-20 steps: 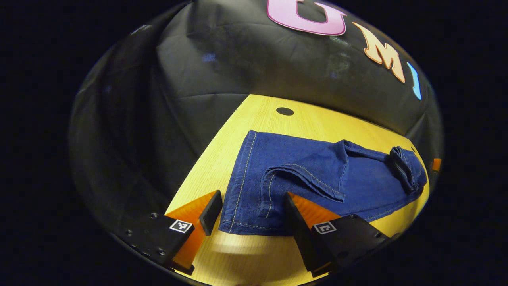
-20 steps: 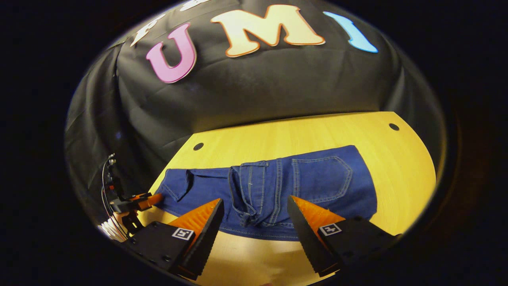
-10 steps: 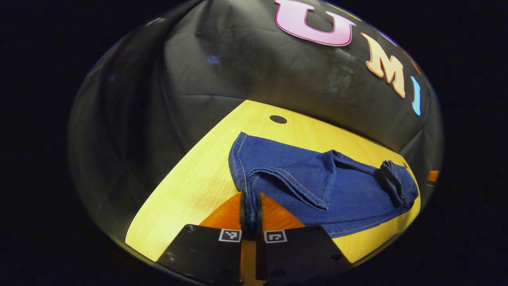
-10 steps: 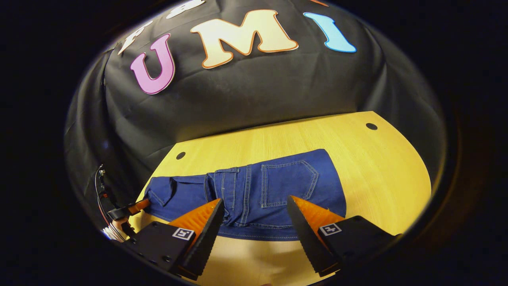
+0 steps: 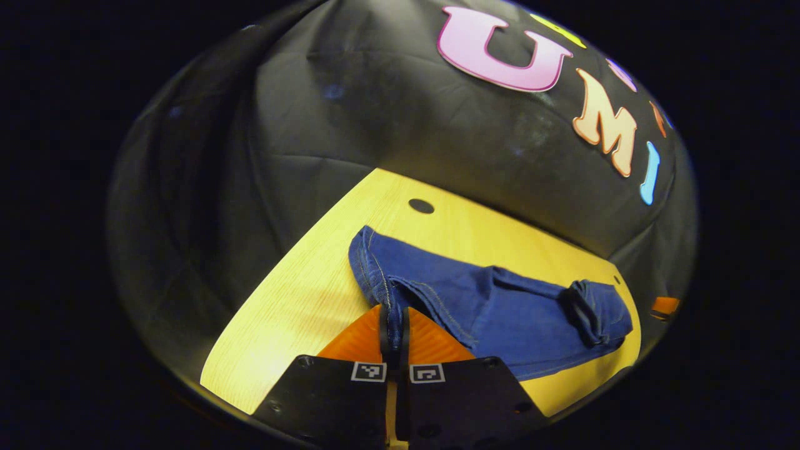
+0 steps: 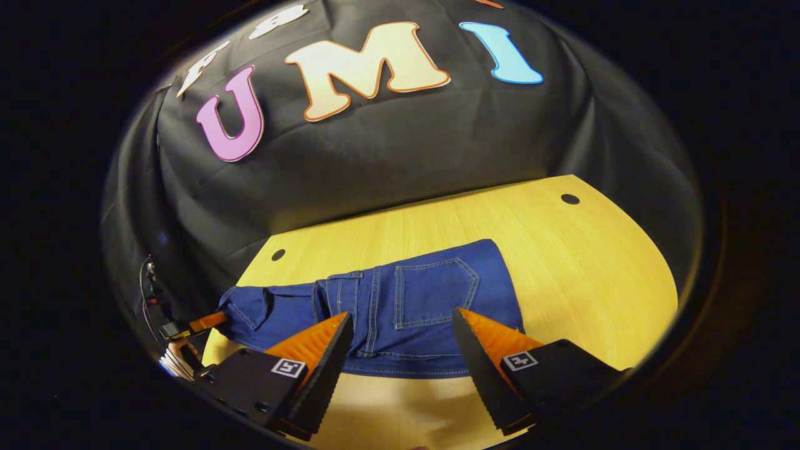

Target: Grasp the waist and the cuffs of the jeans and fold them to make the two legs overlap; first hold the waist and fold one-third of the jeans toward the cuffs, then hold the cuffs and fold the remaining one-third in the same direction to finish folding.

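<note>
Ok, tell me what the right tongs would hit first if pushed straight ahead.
Probably the jeans: the open right tongs point at the waist end near the back pocket, on the table. Depth is unclear.

Left gripper view low at the cuff end of the jeans (image 5: 500, 312), looking along them across the table (image 5: 300, 300), right gripper view higher, near the table's front edge, facing the back wall, both sharing jeans (image 6: 400, 306) and tabletop (image 6: 581, 262)

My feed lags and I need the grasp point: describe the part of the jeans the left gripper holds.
On the yellow wooden table lie blue jeans, already folded lengthwise. The left gripper is shut on the cuff, the stitched hem edge at the end opposite the pocketed waist.
</note>
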`<action>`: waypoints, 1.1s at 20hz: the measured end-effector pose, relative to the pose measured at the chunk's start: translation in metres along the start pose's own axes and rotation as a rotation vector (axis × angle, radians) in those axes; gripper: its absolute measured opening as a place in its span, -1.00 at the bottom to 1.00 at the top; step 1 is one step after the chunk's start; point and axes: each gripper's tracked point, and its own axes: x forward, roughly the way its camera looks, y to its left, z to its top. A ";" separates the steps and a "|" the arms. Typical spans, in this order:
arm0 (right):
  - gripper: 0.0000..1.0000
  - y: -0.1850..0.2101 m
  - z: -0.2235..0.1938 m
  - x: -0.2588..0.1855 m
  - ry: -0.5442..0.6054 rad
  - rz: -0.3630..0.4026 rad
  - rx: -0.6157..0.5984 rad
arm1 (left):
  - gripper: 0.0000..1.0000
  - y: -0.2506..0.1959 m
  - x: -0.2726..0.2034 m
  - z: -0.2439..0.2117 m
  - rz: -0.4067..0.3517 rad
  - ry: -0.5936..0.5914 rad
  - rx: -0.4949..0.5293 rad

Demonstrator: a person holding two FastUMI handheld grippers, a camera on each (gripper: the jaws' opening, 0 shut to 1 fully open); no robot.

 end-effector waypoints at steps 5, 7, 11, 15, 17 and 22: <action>0.96 -0.038 0.011 -0.015 -0.021 0.007 0.053 | -1.00 -0.069 -0.010 0.044 -0.071 -0.063 -0.018; 0.96 -0.058 0.015 -0.019 -0.022 0.025 0.073 | -1.00 -0.101 -0.010 0.056 -0.076 -0.078 0.010; 0.96 -0.099 0.028 -0.024 -0.018 0.053 0.102 | -1.00 -0.176 -0.007 0.075 -0.101 -0.088 0.046; 0.96 -0.137 0.045 -0.030 -0.029 0.084 0.138 | -1.00 -0.243 -0.004 0.076 -0.115 -0.072 0.123; 0.95 -0.154 0.046 -0.030 -0.024 0.092 0.135 | -1.00 -0.279 -0.002 0.083 -0.122 -0.068 0.164; 0.95 -0.177 0.037 -0.031 0.019 0.131 0.130 | -1.00 -0.368 0.004 0.086 -0.175 -0.054 0.246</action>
